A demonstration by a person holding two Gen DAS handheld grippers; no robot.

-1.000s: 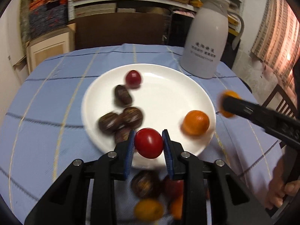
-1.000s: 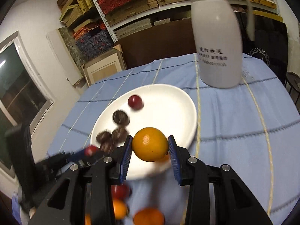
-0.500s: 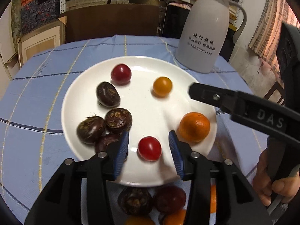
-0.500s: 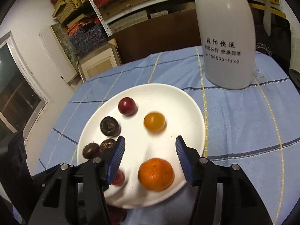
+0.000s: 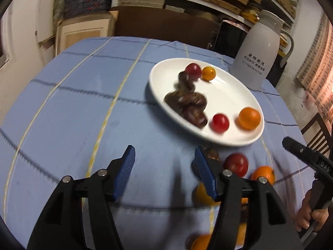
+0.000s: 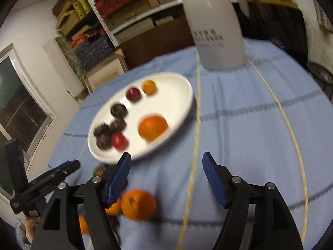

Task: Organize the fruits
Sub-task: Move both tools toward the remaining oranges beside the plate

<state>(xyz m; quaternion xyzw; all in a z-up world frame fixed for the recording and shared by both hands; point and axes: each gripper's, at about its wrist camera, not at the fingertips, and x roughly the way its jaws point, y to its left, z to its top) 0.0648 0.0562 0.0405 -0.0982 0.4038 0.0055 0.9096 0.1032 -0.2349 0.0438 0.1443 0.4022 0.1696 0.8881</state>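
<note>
A white plate [image 5: 229,95] [image 6: 179,104] on the blue cloth holds a red tomato [image 5: 220,123], an orange [image 5: 249,118] [image 6: 153,127], several dark chestnuts [image 5: 187,104], a second red tomato [image 5: 193,69] and a small yellow tomato [image 5: 208,73]. Loose fruit lies on the cloth near me: a red tomato [image 5: 236,164] and oranges [image 5: 263,175] [image 6: 138,204]. My left gripper [image 5: 164,170] is open and empty over bare cloth, left of the loose fruit. My right gripper [image 6: 166,177] is open and empty, in front of the plate.
A white thermos jug [image 5: 258,50] [image 6: 212,25] stands behind the plate at the back right. Shelves and a wooden cabinet [image 5: 83,33] lie beyond the table's far edge. A chair [image 5: 318,129] stands at the right.
Both grippers let go of their fruit onto the plate, opened wide and drew back toward me. The left one swung left, so the plate now sits to its right.
</note>
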